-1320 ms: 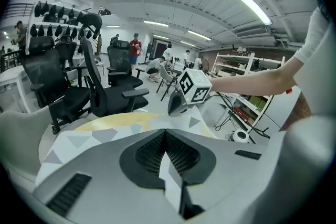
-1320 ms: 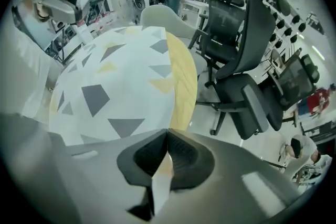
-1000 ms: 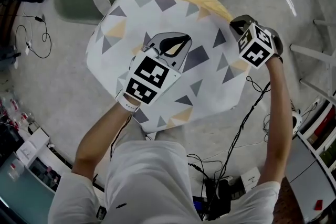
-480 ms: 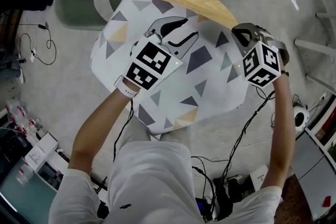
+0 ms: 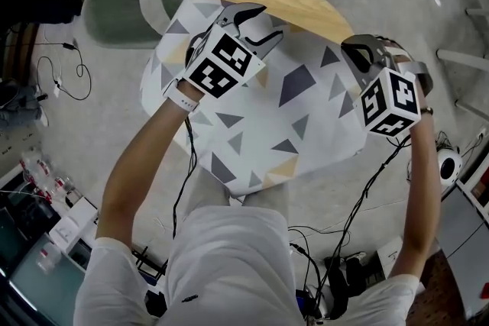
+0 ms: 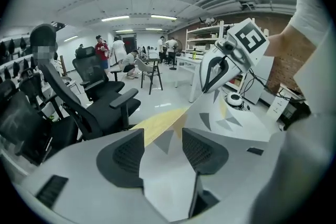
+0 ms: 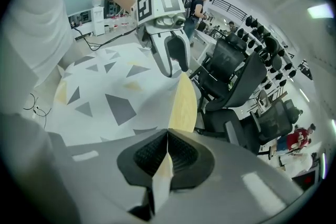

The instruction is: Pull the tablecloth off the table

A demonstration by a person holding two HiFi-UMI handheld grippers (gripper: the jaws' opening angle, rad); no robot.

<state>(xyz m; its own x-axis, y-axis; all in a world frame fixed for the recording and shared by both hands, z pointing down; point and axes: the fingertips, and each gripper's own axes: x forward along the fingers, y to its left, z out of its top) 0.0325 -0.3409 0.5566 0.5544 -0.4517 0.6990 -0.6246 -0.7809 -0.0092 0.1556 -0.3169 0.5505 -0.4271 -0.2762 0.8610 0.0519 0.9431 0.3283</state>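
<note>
A: State of left gripper?
B: Fingers opening. The white tablecloth with grey and yellow triangles shows between them, not pinched.
A: And right gripper?
B: Fingers closed, gripping a fold at the tablecloth's edge.
A: Tablecloth position?
B: Draped over the round pale-wood table, far rim bare.
</note>
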